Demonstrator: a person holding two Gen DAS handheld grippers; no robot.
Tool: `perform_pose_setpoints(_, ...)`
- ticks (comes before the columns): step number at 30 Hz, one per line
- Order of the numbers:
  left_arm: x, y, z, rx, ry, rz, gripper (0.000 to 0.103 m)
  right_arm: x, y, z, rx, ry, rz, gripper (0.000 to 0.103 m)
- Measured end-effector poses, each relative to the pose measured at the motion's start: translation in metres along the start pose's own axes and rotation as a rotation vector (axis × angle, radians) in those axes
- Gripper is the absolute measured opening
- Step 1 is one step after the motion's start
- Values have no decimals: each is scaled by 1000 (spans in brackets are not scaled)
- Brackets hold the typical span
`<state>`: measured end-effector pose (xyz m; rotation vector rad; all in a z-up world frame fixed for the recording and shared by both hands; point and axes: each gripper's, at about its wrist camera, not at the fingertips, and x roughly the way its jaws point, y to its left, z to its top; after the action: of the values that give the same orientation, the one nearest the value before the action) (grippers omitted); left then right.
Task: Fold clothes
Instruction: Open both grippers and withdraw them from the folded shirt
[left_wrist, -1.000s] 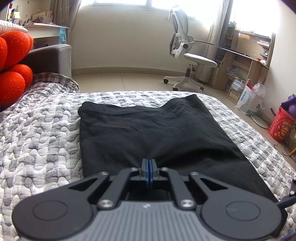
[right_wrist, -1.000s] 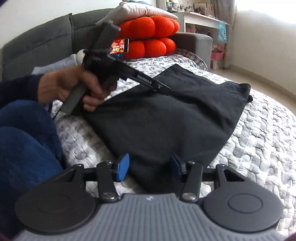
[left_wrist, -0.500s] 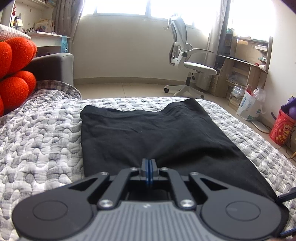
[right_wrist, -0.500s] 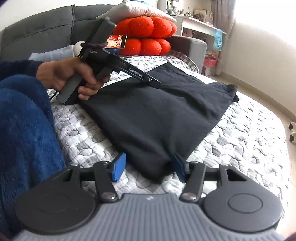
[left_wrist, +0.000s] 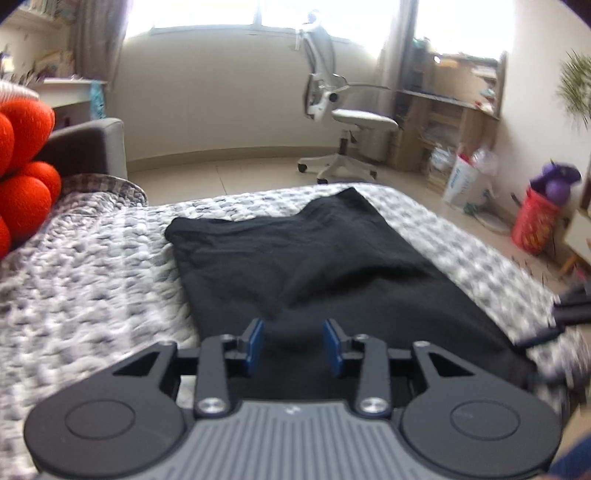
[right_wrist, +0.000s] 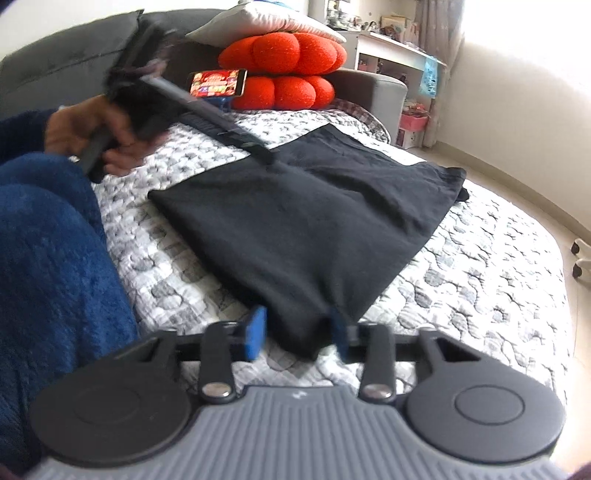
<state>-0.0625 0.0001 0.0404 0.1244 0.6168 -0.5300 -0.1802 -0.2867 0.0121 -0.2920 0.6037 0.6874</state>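
Observation:
A black garment (left_wrist: 314, 258) lies folded flat on the grey patterned quilt (left_wrist: 92, 266); it also fills the middle of the right wrist view (right_wrist: 314, 221). My left gripper (left_wrist: 294, 347) is open just over the garment's near edge, with nothing between its blue pads (left_wrist: 255, 345). From the right wrist view, a hand (right_wrist: 92, 129) holds the left gripper (right_wrist: 266, 155), its tip at the garment's far corner. My right gripper (right_wrist: 297, 338) is open, with the garment's near corner lying between its pads (right_wrist: 255, 338). Part of the right gripper (left_wrist: 569, 314) shows at the edge of the left wrist view.
Orange cushions (right_wrist: 288, 70) and a lit phone (right_wrist: 216, 83) sit by the grey sofa back (right_wrist: 55, 70). A blue-clad leg (right_wrist: 48, 258) is at the left. Beyond the bed stand an office chair (left_wrist: 343, 118), a desk (left_wrist: 450, 122) and a red bin (left_wrist: 535, 225).
My left gripper has opened; its pads were pressed together before. The right gripper has stayed open and has moved so that the garment's corner sits between its pads.

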Motion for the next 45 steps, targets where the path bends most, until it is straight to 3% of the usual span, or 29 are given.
perform_pose_setpoints(2, -11, 0, -7, 17, 28, -19, 37, -2, 1, 3, 15, -10, -1, 14)
perform_pose_setpoints(5, -27, -3, -14, 64, 34, -46, 37, -4, 0, 12, 37, -27, 7, 8)
perform_pose_setpoints(10, -49, -13, -12, 122, -23, -162, 38, -8, -20, 36, 120, -82, 25, 7)
perform_pose_setpoints(14, -45, -25, -11, 176, -18, -253, 53, -7, -37, 60, 168, -123, 28, 5)
perform_pose_setpoints(19, -31, -41, -13, 266, 7, -251, 56, 2, -61, 76, 234, -162, 19, 5)
perform_pose_setpoints(22, -26, -43, -19, 301, 35, -266, 56, 8, -59, 71, 225, -117, 41, 5)
perform_pose_setpoints(24, -22, -38, -22, 281, 63, -259, 55, 5, -49, 63, 198, -93, 76, 17)
perform_pose_setpoints(26, -18, -32, -26, 246, 92, -254, 55, 1, -39, 54, 171, -69, 110, 24)
perform_pose_setpoints(29, -13, -26, -33, 214, 118, -252, 55, -4, -24, 42, 131, -32, 162, 46)
perform_pose_setpoints(31, -15, -28, -36, 220, 109, -243, 55, -7, -14, 34, 104, -8, 196, 49)
perform_pose_setpoints(35, -15, -26, -35, 207, 115, -231, 55, 10, 4, 25, 3, 63, 158, 48)
perform_pose_setpoints(37, -15, -25, -36, 202, 113, -233, 55, 16, 13, 22, -62, 80, 123, 44)
perform_pose_setpoints(39, -15, -24, -36, 197, 111, -235, 55, 17, 15, 24, -101, 86, 89, 23)
perform_pose_setpoints(42, -15, -23, -35, 178, 109, -233, 55, 16, 9, 28, -100, 81, 78, 6)
perform_pose_setpoints(45, -23, -20, -30, 146, 83, -238, 55, 15, 0, 35, -48, 56, 90, 4)
